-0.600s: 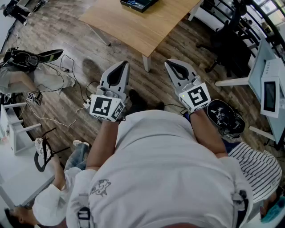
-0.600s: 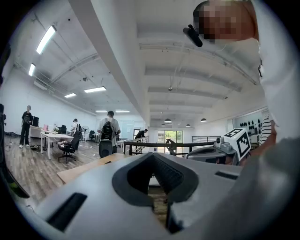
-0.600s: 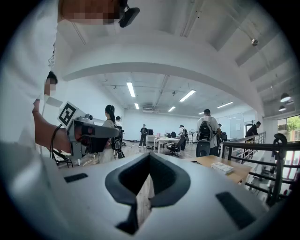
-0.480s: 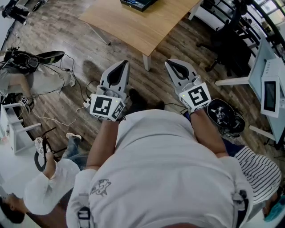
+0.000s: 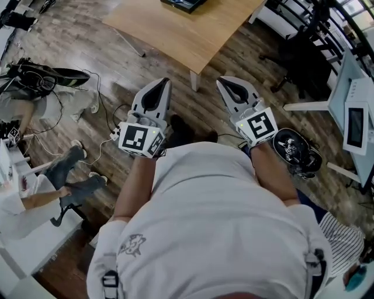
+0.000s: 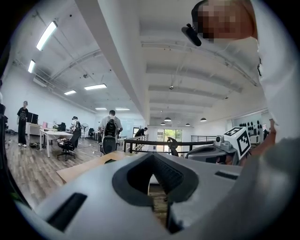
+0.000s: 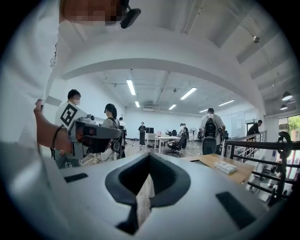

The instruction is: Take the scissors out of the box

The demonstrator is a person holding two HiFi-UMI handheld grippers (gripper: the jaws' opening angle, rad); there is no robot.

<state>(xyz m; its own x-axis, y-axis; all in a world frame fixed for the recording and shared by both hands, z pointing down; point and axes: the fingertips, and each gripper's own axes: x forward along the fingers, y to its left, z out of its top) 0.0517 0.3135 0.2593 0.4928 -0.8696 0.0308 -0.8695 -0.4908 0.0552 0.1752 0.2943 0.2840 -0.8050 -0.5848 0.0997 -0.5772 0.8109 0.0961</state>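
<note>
I judge that the task is not begun yet: nothing is taken out, and the whole work is left to do. I hold the left gripper (image 5: 159, 86) and the right gripper (image 5: 226, 83) level in front of my body, over the wooden floor (image 5: 87, 128), and both are well apart from the table (image 5: 187, 35). In each gripper view the jaws stand together, with nothing between them. The box (image 5: 182, 4) lies at the far edge of the tabletop, where the top border of the head view cuts it. It looks dark, flat and low, with something light inside, but it is too small for me to say whether that is the scissors; I cannot make them out in any view. To reach the box I think I must first step up to the table and open a gripper.
</note>
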